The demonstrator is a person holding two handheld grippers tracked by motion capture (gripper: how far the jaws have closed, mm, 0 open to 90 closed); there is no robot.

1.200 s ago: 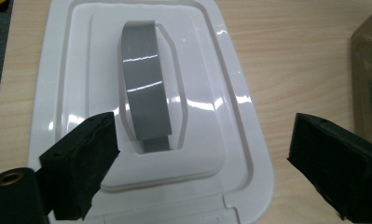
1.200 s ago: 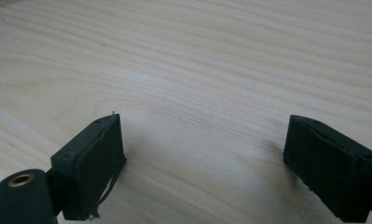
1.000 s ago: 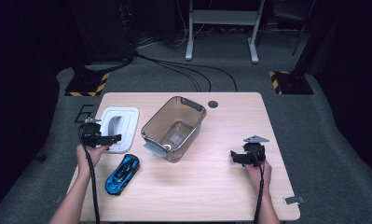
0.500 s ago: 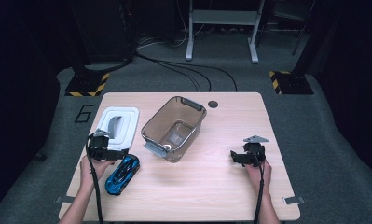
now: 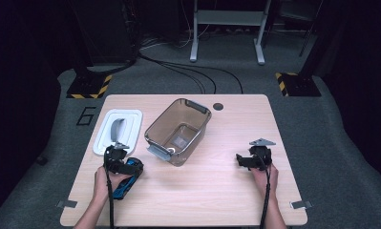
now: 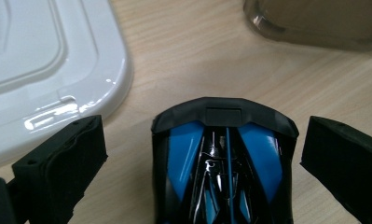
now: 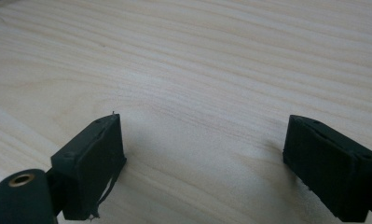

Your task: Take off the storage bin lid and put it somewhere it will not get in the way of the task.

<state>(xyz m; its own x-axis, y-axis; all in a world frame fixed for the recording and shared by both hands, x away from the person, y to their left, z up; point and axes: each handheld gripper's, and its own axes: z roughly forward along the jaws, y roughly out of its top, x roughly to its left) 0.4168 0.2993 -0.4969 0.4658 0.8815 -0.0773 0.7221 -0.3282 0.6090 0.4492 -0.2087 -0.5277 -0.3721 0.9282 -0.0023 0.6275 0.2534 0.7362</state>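
With jaws spread either side of the toy car (image 6: 224, 163) near the worktop's (image 5: 216, 191) left edge, the left gripper (image 6: 202, 154) only needed to close; the right gripper (image 7: 204, 158) sat open and empty.

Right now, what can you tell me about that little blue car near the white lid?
The toy car is glossy blue and black, seemingly plastic, low and sporty. It rests upright on the wooden table, beside the white lid and apart from the clear bin. The left hand-held gripper straddles one end with its black jaws open on either side, a gap showing at each flank.
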